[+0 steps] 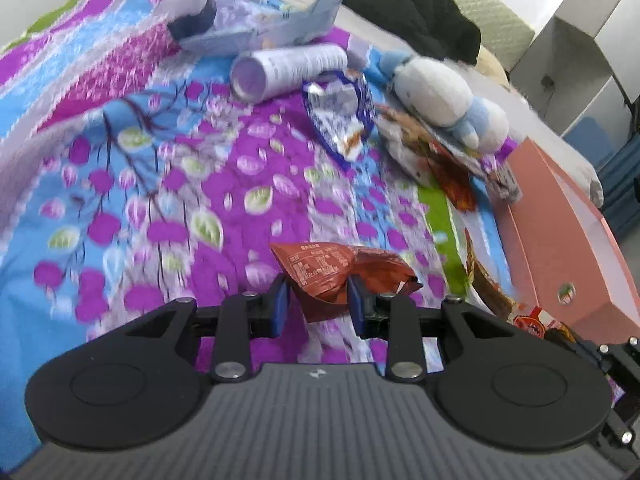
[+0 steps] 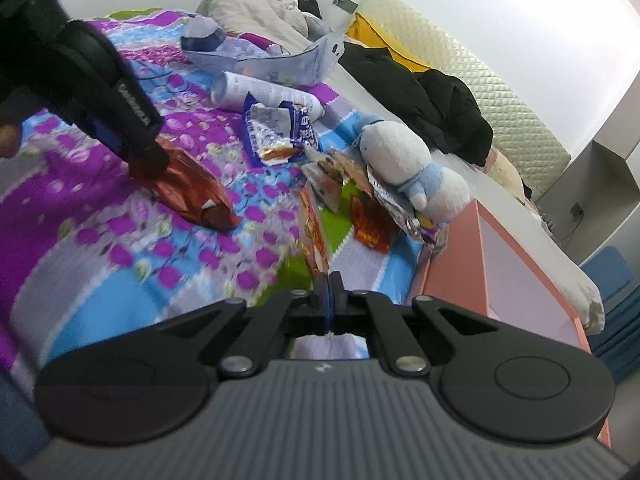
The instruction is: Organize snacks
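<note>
Left wrist view: left gripper (image 1: 318, 304) angled down over quilt (image 1: 160, 184), jaws part open, blue pads pinching red-brown snack packet (image 1: 332, 270). Packet sits between fingertips, long axis left-right, crumpled end toward right.

Right wrist view: right gripper (image 2: 328, 300) tilted down, jaws fully closed; whether anything is pinched, cannot tell. Orange snack pouch (image 2: 316, 226) just beyond tips, edge-on, running near-far. Pink box (image 2: 516, 264) right.

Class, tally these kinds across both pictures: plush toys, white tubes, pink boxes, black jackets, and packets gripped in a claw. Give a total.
Plush toy: 1
White tube: 1
Pink box: 1
Black jacket: 1
Gripped packets: 2, a brown bag in the left claw and a red packet in the right claw
Total: 6
</note>
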A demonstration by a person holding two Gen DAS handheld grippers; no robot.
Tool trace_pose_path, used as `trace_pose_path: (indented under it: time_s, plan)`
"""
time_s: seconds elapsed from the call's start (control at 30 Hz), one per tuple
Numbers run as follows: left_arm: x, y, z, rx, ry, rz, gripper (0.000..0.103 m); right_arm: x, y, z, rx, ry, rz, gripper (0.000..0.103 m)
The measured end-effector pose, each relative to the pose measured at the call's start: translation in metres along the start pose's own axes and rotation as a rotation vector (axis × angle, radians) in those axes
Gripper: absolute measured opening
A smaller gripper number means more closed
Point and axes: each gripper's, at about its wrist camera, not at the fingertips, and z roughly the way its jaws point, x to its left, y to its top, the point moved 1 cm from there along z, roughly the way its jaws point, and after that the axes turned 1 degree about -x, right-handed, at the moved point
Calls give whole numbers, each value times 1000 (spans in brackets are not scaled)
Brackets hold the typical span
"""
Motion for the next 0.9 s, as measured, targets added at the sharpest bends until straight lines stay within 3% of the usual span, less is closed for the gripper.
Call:
trace_pose_path:
  time_s: [0.33,0.6,0.8,0.87,0.9]
  plan:
    - [-17,-27,-12,130,-39,34,37,13,-24,-28,50,14,17,3]
    - [-30,-30,-15,180,-39,97,38,3,-36,-27,78,57,170,6]
    - [-34,-24,-22,186,-19,114,66,-5,-43,-20,92,172,305,12]
    - [-34,-22,-26,184,-11,125,71,-7,-45,-18,98,201,348,22]
    - [-34,-21,-28,185,-13,130,75,-8,-47,-17,105,209,370,41]
